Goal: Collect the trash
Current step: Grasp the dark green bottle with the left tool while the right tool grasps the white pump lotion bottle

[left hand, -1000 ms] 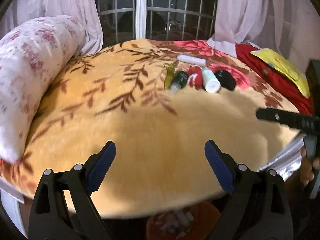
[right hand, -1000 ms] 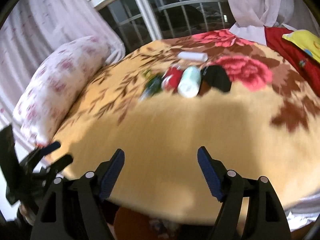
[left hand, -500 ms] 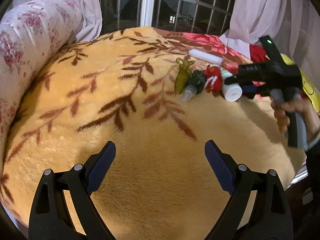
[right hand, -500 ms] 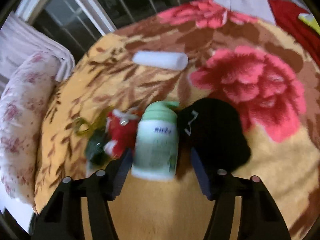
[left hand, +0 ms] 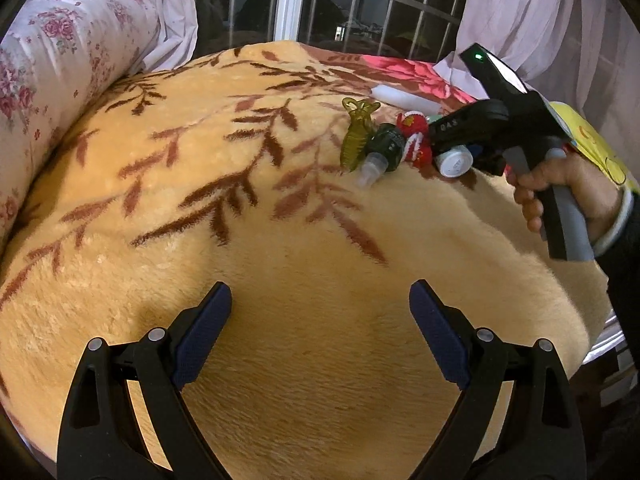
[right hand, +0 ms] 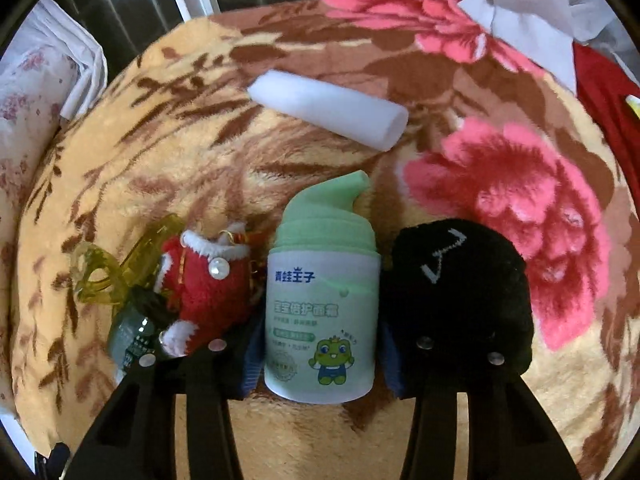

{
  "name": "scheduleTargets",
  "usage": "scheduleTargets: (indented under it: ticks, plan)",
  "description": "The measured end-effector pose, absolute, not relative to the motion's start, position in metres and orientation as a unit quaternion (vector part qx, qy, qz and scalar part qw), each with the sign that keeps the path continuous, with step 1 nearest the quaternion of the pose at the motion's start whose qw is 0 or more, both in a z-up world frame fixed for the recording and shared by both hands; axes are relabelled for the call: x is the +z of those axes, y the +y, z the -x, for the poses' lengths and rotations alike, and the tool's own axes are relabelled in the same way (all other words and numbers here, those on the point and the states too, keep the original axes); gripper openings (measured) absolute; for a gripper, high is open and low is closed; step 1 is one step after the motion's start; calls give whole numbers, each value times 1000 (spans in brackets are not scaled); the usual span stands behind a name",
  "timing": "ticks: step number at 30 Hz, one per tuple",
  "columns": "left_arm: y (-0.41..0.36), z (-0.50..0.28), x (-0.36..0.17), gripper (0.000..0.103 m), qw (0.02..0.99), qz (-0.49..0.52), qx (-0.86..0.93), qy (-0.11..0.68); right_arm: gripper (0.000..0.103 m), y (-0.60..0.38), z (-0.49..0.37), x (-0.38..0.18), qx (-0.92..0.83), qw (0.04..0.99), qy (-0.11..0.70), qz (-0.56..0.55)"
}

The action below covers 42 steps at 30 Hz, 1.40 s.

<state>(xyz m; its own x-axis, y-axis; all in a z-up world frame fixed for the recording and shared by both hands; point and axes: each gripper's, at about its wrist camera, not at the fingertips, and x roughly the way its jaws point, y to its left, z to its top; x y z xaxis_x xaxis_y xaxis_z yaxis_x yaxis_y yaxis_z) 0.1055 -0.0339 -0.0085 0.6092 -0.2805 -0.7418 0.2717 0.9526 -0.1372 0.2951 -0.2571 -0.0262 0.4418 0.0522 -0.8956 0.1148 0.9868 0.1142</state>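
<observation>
Plush yellow blanket [left hand: 280, 220] with brown leaves carries a row of clutter. From left in the right wrist view: an amber hair clip [right hand: 100, 276], a dark green bottle [right hand: 134, 340], a red knitted toy [right hand: 204, 292], the white pump bottle [right hand: 322, 320] with green cap, and a black plush [right hand: 460, 292]. A white cylinder [right hand: 328, 110] lies farther back. The left gripper [left hand: 320, 332] hangs spread wide over bare blanket. The right gripper [right hand: 320, 368] is closing its 2 jaws around the pump bottle, blue pads just beside its sides.
</observation>
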Motion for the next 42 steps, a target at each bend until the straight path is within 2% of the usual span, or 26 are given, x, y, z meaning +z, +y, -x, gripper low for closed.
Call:
scheduleTargets:
  ticks: [8, 12, 18, 20, 22, 23, 24, 28, 31, 39, 42]
  plan:
    - [-59, -130, 7, 88, 895, -23, -174, 410, 47, -272, -168, 1, 74, 873, 459, -147]
    - [-106, -162, 10, 88, 893, -89, -176, 403, 47, -285, -109, 3, 80, 882, 432, -168]
    - [-153, -213, -8, 88, 879, -139, -165, 425, 47, -312, -77, 3, 73, 886, 410, -204]
    - [-159, -233, -17, 83, 872, -136, -155, 445, 47, -316, -77, 1, 70, 887, 407, -206]
    - [-164, -250, -26, 53, 861, -126, -156, 467, 47, -322, -79, -3, 73, 886, 406, -213]
    - [-166, -253, -27, 50, 864, -128, -150, 463, 47, -323, -79, -5, 73, 885, 407, -216]
    - [-168, -255, -25, 40, 869, -132, -150, 453, 47, -325, -80, -7, 73, 884, 407, -218]
    - [-165, -250, -23, 39, 875, -124, -156, 441, 47, -329, -81, -14, 73, 881, 404, -235]
    - [-147, -240, -12, 39, 878, -72, -180, 438, 47, -328, -76, -12, 73, 883, 401, -234]
    - [-95, -185, -9, 39, 872, -33, -182, 453, 47, -313, -64, -13, 85, 879, 409, -229]
    - [-75, -158, 3, 38, 886, -25, -178, 428, 47, -302, -58, -12, 90, 880, 410, -224]
